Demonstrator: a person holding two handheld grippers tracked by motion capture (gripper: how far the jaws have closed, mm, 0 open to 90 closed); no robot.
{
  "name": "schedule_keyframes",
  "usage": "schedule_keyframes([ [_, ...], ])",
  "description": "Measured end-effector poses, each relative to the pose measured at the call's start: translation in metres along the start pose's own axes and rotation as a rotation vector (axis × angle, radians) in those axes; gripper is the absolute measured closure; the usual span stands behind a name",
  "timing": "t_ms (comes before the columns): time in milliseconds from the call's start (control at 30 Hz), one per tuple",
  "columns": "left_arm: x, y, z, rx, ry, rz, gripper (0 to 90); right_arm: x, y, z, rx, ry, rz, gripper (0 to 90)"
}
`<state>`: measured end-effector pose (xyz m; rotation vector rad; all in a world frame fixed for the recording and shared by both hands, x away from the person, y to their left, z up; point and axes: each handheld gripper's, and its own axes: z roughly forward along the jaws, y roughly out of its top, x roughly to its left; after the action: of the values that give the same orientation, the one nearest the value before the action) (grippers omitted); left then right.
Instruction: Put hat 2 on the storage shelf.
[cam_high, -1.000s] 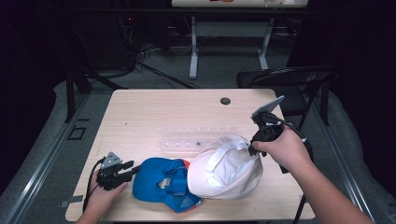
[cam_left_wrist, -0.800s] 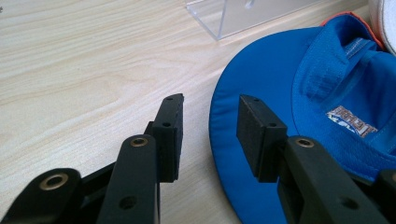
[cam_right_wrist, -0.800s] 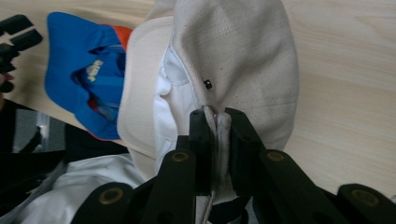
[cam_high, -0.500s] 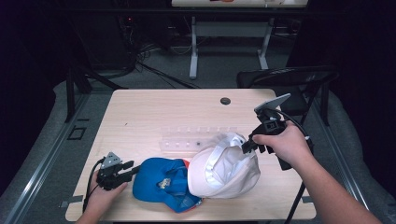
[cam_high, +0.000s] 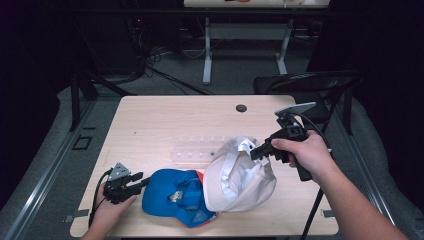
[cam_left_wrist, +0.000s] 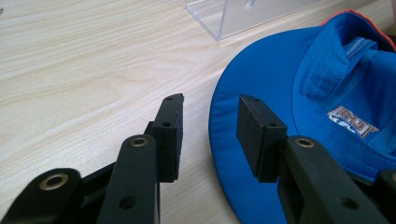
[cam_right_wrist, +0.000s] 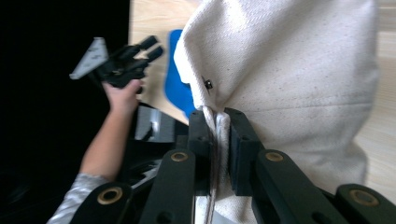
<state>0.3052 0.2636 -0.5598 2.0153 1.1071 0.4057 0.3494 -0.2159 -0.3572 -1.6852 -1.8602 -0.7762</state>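
Blue fabric is lying just ahead of my left tongs (cam_high: 141, 181), which I am resting low on the table (cam_high: 165, 120) with the jaws parted and nothing between them; I judge I am keeping them there ready to pin the blue cap (cam_high: 175, 196) down. In the left gripper view the blue cap's brim (cam_left_wrist: 243, 140) is sitting right at the jaw on that view's right side, touching or nearly so. A clear plastic tray (cam_high: 197, 148) is lying behind the caps. The white cap (cam_high: 240, 177) is overlapping the blue one, and my right tongs (cam_high: 257, 151) are pinching its edge tightly, lifting that side.
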Motion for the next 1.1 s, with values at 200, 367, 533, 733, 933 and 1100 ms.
schedule_keyframes([
  [200, 0.0, 0.0, 0.0, -0.001, -0.001, -0.004, 61.8, 0.002, -0.001, -0.001, -0.024, 0.083, -0.016, 82.3],
  [367, 0.0, 0.0, 0.0, -0.002, 0.002, -0.004, 61.7, 0.004, -0.002, -0.007, -0.047, 0.123, -0.024, 82.3],
  [533, 0.0, 0.0, 0.0, -0.004, 0.001, -0.001, 61.3, 0.008, -0.002, -0.014, -0.074, 0.145, -0.039, 82.3],
  [733, -0.001, 0.0, 0.001, -0.007, 0.002, -0.004, 60.9, 0.011, -0.002, -0.025, -0.115, 0.15, -0.03, 82.3],
  [933, -0.001, 0.0, 0.001, -0.007, 0.001, -0.006, 60.6, 0.01, 0.002, -0.029, -0.137, 0.155, -0.018, 82.3],
  [1100, -0.001, 0.0, 0.0, 0.005, -0.003, -0.001, 60.2, 0.01, 0.008, -0.029, -0.155, 0.179, -0.006, 82.3],
])
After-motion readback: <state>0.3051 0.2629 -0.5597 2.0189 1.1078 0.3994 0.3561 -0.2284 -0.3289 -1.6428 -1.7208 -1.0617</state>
